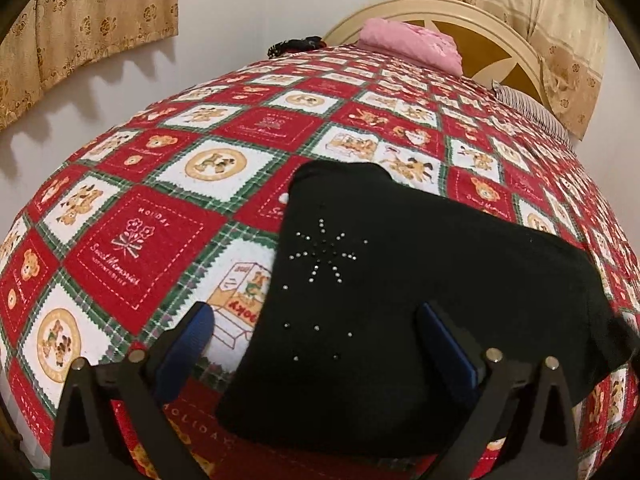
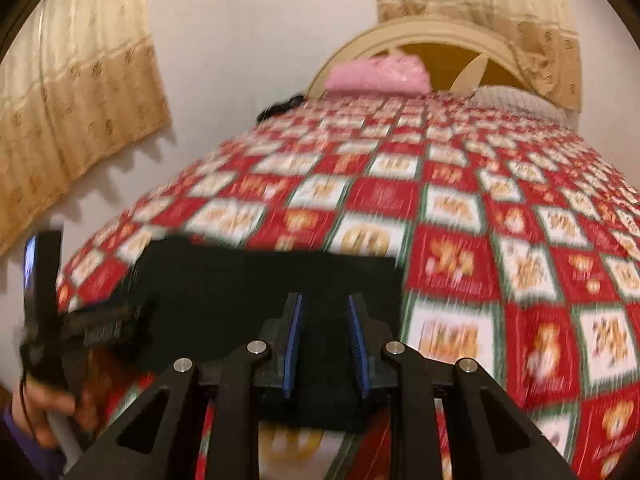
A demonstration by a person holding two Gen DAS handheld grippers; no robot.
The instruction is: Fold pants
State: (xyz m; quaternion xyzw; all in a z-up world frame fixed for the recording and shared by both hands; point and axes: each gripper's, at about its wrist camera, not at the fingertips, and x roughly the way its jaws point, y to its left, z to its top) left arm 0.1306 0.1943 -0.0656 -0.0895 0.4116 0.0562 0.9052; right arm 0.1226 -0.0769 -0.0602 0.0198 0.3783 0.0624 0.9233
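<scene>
The black pants lie folded into a compact block on the red patchwork bedspread, with a rhinestone star on top. My left gripper is open, fingers spread wide above the near left part of the pants, holding nothing. In the blurred right wrist view the pants lie just ahead. My right gripper is open with a narrower gap, above the pants' near edge and holding nothing. The left gripper and the hand holding it show at the left edge.
A pink folded cloth and a striped pillow lie by the cream headboard. A small dark object sits at the bed's far left edge. Wall and beige curtains are on the left.
</scene>
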